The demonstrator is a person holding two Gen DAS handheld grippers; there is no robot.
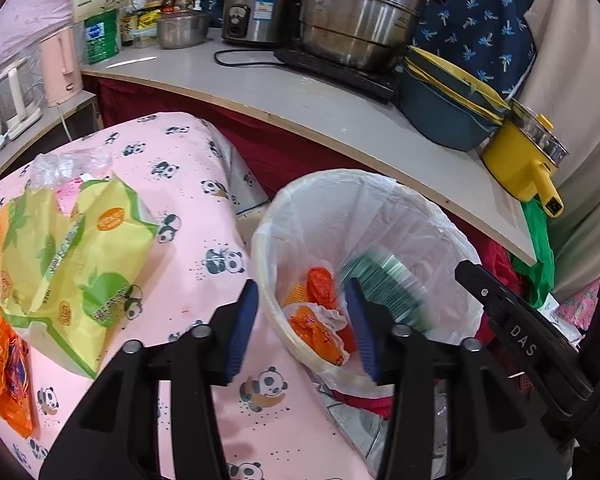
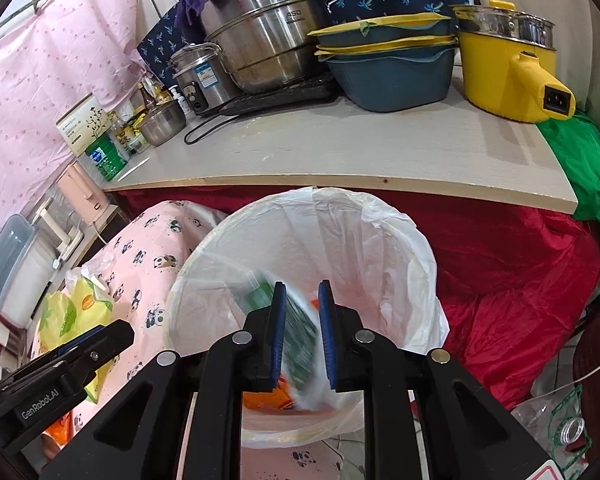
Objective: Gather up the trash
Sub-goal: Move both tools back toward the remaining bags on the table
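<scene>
A white-lined trash bin (image 1: 440,232) stands beside the pink panda-print table (image 1: 204,248); it also shows in the right wrist view (image 2: 400,240). Orange wrappers (image 1: 320,320) lie inside it. A blurred green packet (image 2: 300,332) is falling into the bin between the open fingers of my right gripper (image 2: 302,332); it also shows in the left wrist view (image 1: 388,284). My left gripper (image 1: 302,324) is open and empty at the table edge by the bin. A yellow-green wrapper (image 1: 76,248) and an orange wrapper (image 1: 6,368) lie on the table.
A counter (image 2: 340,148) behind the bin holds steel pots (image 2: 260,28), a rice cooker (image 2: 198,76), blue basins (image 2: 392,68) and a yellow electric pot (image 2: 508,68). Red cloth (image 2: 520,280) hangs under it. A clear plastic bag (image 1: 72,164) lies at the table's far side.
</scene>
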